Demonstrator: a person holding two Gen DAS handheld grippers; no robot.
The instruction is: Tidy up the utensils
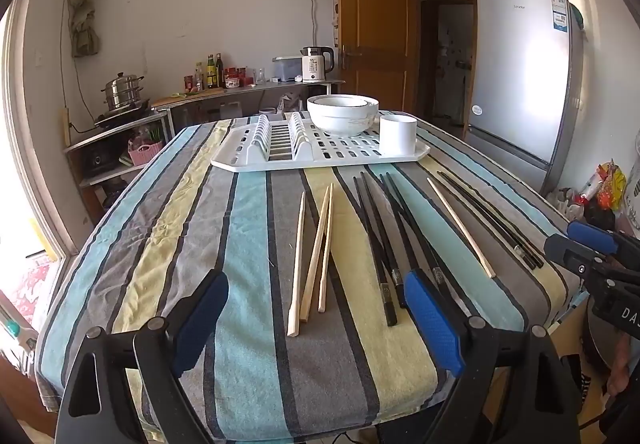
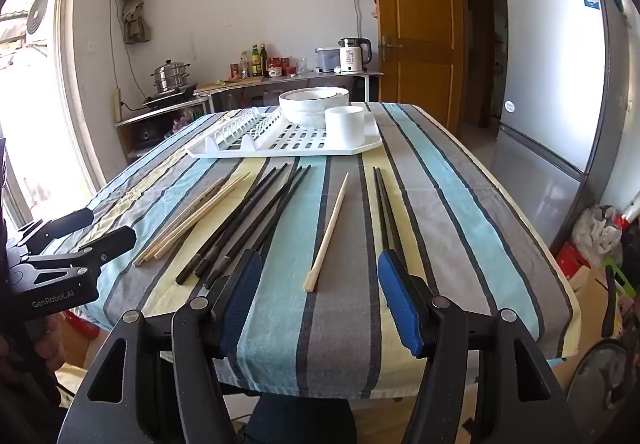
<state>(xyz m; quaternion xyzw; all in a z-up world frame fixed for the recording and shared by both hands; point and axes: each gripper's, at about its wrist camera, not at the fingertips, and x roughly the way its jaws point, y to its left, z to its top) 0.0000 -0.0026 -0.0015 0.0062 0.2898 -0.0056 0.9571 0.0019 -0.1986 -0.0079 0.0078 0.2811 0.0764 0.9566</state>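
Now at start, nothing picked. My left claw [image 1: 316,318] and right claw [image 2: 318,302] both spread wide, empty, hovering over near worktop [image 1: 248,384] edge. Wooden chopsticks [image 1: 316,256], black chopsticks [image 1: 384,240] loose on cloth. Next I judge: gather pair, carry to white cup [image 1: 397,135] on drying rack [image 1: 256,159] beyond. Only right view shows window.

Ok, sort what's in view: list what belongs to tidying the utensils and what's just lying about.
For the job: pale wooden chopsticks; black chopsticks; white cylindrical cup; white slotted plastic drying rack.
Lying about: stacked white bowls; white electric kettle; steel steamer pot.
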